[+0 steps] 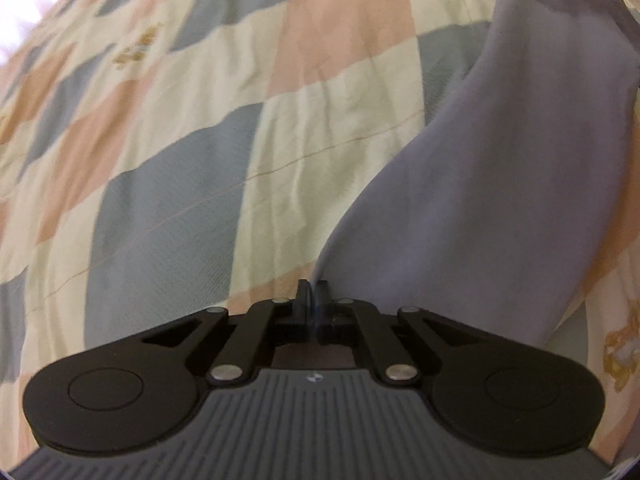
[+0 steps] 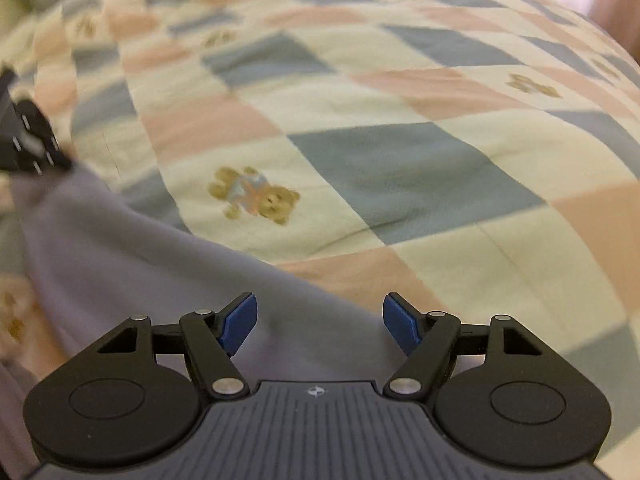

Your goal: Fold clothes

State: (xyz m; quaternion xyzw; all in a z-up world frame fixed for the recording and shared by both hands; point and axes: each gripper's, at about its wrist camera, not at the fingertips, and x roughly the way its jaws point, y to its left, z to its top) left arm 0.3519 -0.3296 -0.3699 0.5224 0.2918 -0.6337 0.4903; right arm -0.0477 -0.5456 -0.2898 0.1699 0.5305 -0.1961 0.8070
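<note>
A bed is carrying everything here, and a quilt [image 1: 224,128] is covering it, patched in cream, pink and grey-blue squares; small teddy-bear motifs [image 2: 254,196] are showing on some cream squares; the fabric is wrinkling softly across the middle; a lavender-grey garment [image 1: 480,184] is lying directly on the quilt, stretching along its right side in the left wrist view and spreading over the lower left corner in the right wrist view [image 2: 132,256].

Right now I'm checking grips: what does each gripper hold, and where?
Left gripper pinches the lavender garment at its edge; right gripper holds nothing.
</note>
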